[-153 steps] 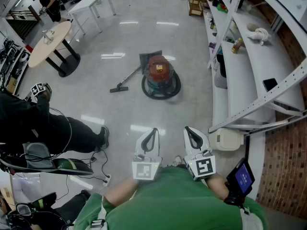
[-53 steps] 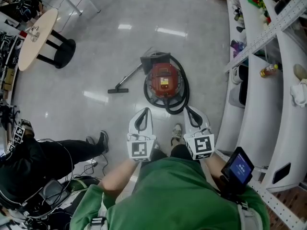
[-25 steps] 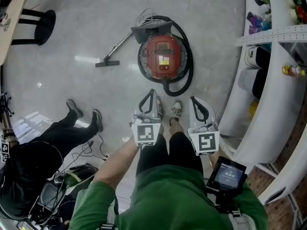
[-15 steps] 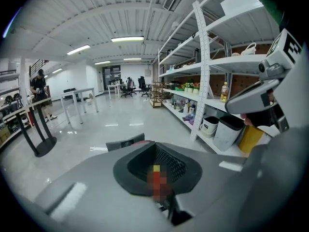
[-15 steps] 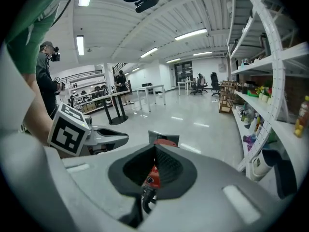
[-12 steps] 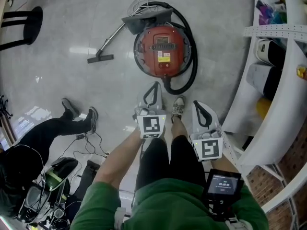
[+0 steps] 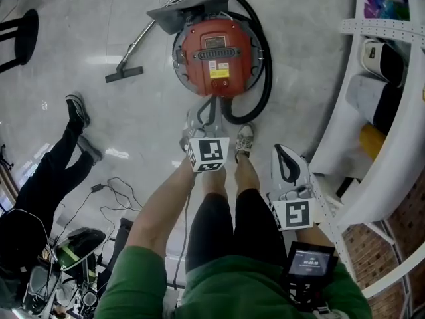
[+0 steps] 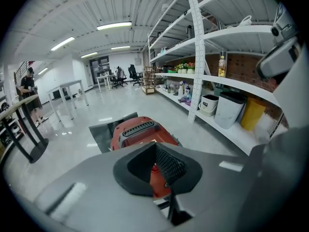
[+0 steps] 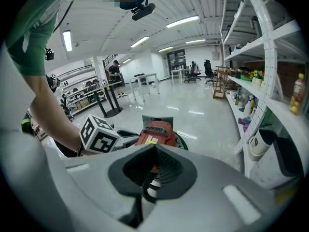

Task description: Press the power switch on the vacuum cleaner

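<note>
Red round vacuum cleaner (image 7: 214, 48) now sits closer, upper centre. The grey left gripper (image 7: 210, 105) has pushed forward to its near rim, jaws together, empty. The grey right gripper (image 7: 281, 150), likewise closed on nothing, hangs back lower right. Press looks imminent.

floor (image 7: 312, 78): glossy grey | on it: red vacuum cleaner (image 7: 214, 48), hose (image 7: 267, 72), nozzle (image 7: 124, 74)

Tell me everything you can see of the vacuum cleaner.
The vacuum cleaner is a round red canister, plastic-looking, standing on the grey floor. Its top carries a black vent grille and a yellow-and-white label. A black hose loops around its right side; a wand ends in a floor nozzle to the left. The left hand-held gripper, shut, points at its near edge.
</note>
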`<state>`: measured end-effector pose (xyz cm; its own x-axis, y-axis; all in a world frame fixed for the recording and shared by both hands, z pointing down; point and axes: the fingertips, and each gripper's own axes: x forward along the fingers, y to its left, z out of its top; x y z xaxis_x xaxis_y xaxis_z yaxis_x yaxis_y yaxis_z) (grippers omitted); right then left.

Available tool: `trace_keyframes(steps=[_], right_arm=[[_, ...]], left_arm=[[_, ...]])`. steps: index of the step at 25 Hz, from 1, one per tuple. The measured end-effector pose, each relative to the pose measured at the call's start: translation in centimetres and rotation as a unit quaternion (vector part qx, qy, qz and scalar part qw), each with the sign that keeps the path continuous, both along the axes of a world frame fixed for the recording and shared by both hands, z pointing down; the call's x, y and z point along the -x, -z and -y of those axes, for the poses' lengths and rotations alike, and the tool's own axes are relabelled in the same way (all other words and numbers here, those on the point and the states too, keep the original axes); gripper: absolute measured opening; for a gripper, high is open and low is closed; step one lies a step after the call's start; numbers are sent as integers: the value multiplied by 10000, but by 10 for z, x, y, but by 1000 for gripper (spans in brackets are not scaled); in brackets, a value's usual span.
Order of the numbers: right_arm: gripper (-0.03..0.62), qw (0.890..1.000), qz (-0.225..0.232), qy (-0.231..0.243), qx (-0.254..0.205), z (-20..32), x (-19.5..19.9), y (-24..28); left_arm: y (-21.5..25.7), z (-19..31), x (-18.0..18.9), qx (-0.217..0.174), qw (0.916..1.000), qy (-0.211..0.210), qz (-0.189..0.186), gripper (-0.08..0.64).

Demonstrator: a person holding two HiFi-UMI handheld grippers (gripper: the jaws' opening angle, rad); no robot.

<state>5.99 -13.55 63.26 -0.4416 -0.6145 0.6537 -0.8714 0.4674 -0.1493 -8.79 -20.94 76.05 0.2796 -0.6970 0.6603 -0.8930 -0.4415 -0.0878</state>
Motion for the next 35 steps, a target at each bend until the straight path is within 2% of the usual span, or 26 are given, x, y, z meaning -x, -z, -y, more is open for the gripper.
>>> trace_keyframes(steps=[4,8,18,30,35], right_arm=[[2,9997,-29,-97,205,-9,-5,-12],[2,9997,-102,-73,221,-13,-12,-22],[2,9994,-129,-123,313,-12,-20,-35],[2,9985,-122,-216,488,-17,-15,-39],[2,9991,-151,-157,377,-15,-16,-38]], left_arm=[[-29,7,-3,154,9998,-70,75,6],[-50,11,-4,310,9994,-57,110,6],[-75,14,-3,568,9982,82,146,6],[-77,12,-2,491,9988,45,30,6],[-76,13,-2,466,9989,47,-23,6]])
